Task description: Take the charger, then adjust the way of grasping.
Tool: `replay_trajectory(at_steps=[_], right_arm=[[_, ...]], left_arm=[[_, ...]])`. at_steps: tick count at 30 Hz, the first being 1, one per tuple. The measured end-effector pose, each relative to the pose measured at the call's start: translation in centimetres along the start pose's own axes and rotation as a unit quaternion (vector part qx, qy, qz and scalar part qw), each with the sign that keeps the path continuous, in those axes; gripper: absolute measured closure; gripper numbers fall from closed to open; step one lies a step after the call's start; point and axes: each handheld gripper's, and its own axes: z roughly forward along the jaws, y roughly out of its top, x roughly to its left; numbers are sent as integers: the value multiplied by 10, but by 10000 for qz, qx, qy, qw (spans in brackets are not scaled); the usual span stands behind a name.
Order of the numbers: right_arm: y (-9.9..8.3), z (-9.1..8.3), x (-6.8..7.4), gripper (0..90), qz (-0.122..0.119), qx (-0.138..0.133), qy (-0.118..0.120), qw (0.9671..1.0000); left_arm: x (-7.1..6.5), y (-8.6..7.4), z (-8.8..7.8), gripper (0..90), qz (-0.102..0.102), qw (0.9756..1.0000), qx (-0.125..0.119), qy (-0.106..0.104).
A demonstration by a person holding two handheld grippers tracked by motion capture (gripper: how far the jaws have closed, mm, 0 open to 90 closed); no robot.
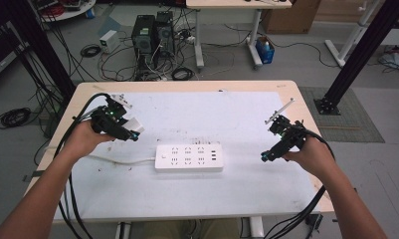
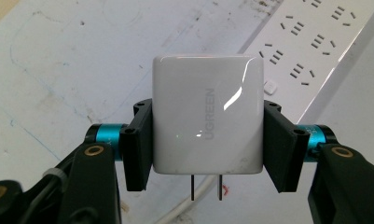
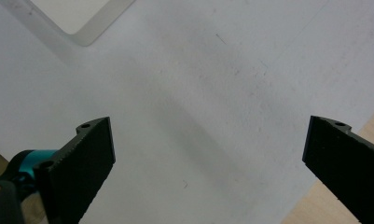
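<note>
- Two grippers are in a person's hands over a white mat [image 1: 247,184] that covers most of a light wooden table [image 1: 306,99].
- In the high view the left gripper [image 1: 132,130] sits at the left of the mat, held clear of the surface and to the left of the power strip.
- Its jaws are clamped on a white charger block [image 2: 207,114], one black pad flat against each side; in the left gripper view the block fills the gap between them.
- That block bears grey "UGREEN" lettering on its glossy face, and its two metal prongs [image 2: 205,186] stick out from the bottom edge in that view, touching nothing.
- A white power strip [image 1: 189,158] lies flat near the middle of the mat, sockets up, with its white cord [image 1: 117,160] running off to the left beneath the left hand.
- Seen from the left gripper, the strip lies beyond the charger at the upper right, well apart from it.
- At the right of the mat, the right gripper [image 1: 266,155] hangs just above the surface, tips toward the strip.
- Its jaws stand wide apart with bare mat between them, and a corner of the strip [image 3: 77,18] shows at the top left of the right gripper view.
</note>
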Motion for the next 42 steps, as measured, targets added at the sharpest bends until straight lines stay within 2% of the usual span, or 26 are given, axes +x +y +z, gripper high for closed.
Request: replay_trajectory(at_steps=[5, 10, 13, 19, 24, 29, 33, 38, 42], right_arm=[[0, -4, 3, 15, 75, -169, -50, 9998], [2, -5, 5, 15, 59, -173, -47, 9998], [3, -4, 5, 15, 82, -189, -72, 9998], [3, -3, 4, 16, 445, -490, 33, 9978], [-1, -3, 4, 16, 780, -725, 167, 9942], [-3, 2, 6, 16, 1127, -956, 516, 9877], [-2, 4, 11, 16, 1164, -1074, 660, 9852], [0, 5, 16, 16, 1391, -1371, 1131, 9742], [3, 7, 22, 16, 1578, -1571, 1597, 9617]], left_arm=[[-5, 2, -1, 427, 161, 9998, -51, -54], [-5, 1, -2, 427, 124, 9998, -120, -66], [-6, 0, -3, 427, 143, 9995, -256, -113], [-13, 1, -2, 427, 376, 9982, -428, -191], [-24, -1, 1, 427, 593, 9955, -650, -350], [-32, -3, 5, 427, 860, 9907, -898, -550], [-42, -2, 5, 427, 1119, 9868, -979, -639], [-56, 1, 7, 427, 1310, 9820, -1129, -754], [-68, 7, 12, 427, 1508, 9781, -1189, -804]])
